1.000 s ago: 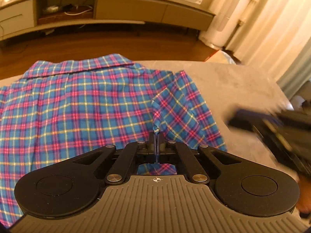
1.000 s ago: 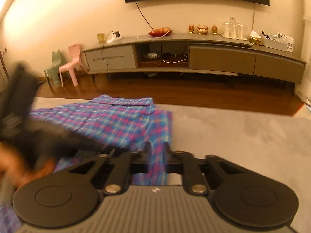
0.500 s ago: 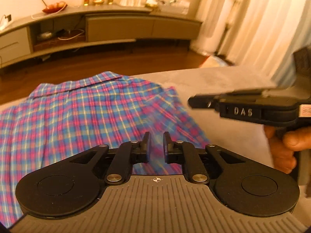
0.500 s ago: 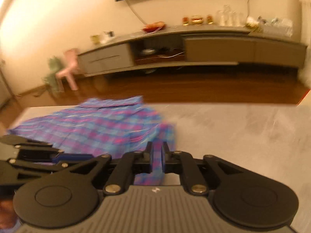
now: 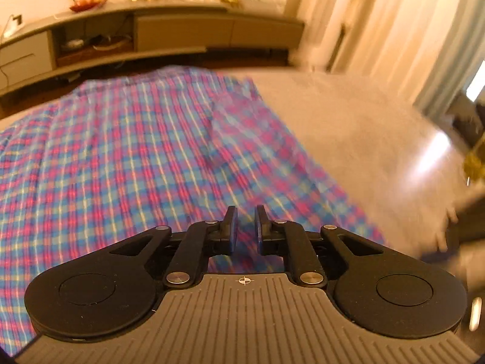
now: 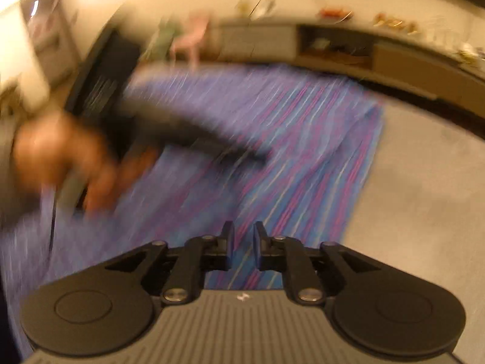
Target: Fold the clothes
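The left gripper [image 5: 244, 223] has its two fingers a little apart, and nothing is between them. The plaid shirt [image 5: 127, 157] lies spread out under it and reaches far ahead and off to its left. Just ahead of the fingers and a bit to their right, one side of the shirt is folded over on top. Farther right is the bare grey mat [image 5: 348, 127].

The right gripper [image 6: 242, 244] is also a little apart and holds nothing. The shirt is under its fingers and runs ahead and to its left. The shirt's edge is close by on its right, and then comes the mat.

Both pictures are smeared, so the hands seem to be moving fast. I think a fast hand could miss the edge and grab only air. The fingers could also bump the folded part and push it open again. The two grippers are near each other, so they might knock together over the shirt.
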### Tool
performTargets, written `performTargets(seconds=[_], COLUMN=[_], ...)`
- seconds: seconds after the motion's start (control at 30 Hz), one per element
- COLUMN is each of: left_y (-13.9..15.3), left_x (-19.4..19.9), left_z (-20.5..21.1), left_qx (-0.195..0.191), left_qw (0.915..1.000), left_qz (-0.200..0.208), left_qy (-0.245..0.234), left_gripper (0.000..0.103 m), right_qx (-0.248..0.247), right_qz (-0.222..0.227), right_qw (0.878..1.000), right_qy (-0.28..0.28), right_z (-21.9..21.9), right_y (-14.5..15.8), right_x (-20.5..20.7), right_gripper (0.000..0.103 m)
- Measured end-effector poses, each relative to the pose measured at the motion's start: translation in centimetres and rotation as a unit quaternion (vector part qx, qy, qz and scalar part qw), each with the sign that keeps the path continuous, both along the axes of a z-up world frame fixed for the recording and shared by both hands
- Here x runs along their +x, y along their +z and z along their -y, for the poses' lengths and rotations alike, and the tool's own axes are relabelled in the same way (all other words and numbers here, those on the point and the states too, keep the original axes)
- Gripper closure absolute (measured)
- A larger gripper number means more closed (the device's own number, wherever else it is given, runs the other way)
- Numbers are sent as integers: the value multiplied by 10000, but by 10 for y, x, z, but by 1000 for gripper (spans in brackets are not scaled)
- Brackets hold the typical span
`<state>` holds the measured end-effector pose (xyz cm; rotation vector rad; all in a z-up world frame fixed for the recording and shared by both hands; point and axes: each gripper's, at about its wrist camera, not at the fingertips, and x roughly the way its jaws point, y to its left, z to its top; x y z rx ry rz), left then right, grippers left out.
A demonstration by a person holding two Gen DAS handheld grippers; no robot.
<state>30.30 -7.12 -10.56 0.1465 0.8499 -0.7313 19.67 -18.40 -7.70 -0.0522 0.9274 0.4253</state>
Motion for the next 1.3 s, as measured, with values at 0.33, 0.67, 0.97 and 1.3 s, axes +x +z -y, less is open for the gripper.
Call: performTargets(seconds=[0.33, 0.67, 0.97, 1.3], left_y=[14, 9, 4, 37], left_x=[-12, -160, -232, -213], left_z=[-13, -121, -67, -119], left_qx=[457, -1132, 105, -1095], left_qw=[9985, 9813, 9997, 9906], left_qz=[176, -1447, 171, -664], left_qy=[251, 582, -163, 485], left_gripper=[94, 79, 93, 103], right_qx=[-590, -626, 547, 1975], right_qz=[0, 581, 131, -61], right_qw=[9982, 9961, 9953, 9696], right_qy=[99, -206, -788, -1446], right_z=[-35, -34, -4, 42], right_y=[6, -4, -3, 0], right_x=[-126, -131, -119, -120], right_gripper=[87, 58, 103, 53])
